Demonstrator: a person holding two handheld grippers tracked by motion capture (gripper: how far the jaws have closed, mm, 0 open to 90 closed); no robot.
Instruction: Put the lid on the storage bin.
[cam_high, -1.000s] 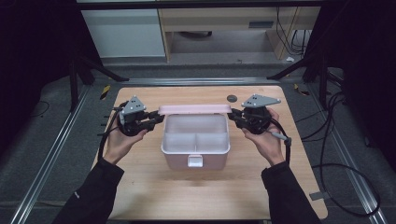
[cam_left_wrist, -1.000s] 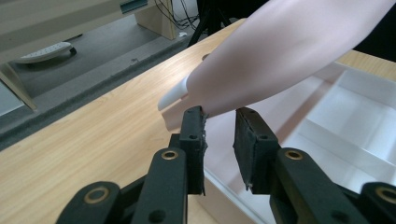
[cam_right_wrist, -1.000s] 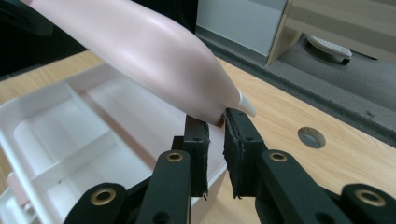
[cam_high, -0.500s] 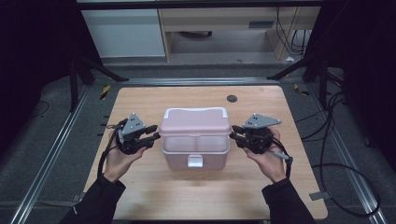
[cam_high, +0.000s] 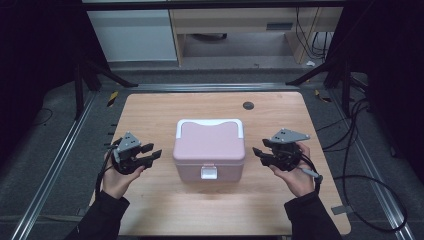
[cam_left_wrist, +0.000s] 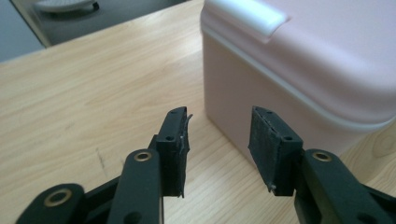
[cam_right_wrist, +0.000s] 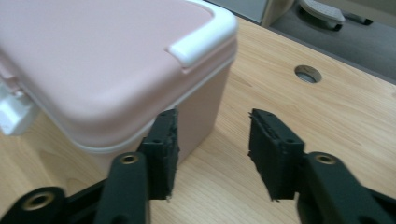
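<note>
Now the pink box (cam_high: 209, 148) sat shut mid-table (cam_high: 150, 110), the left gripper (cam_high: 149, 156) just left of it, the right gripper (cam_high: 260, 153) just right, both jaws having just opened, nothing between them

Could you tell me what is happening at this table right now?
A person holds a claw in each hand on either side of a pink box on the wooden table. The box's lid is down, with the white latch facing the person. The left claw and right claw both stand apart from the box with nothing between their jaws, which have just been opening.
</note>
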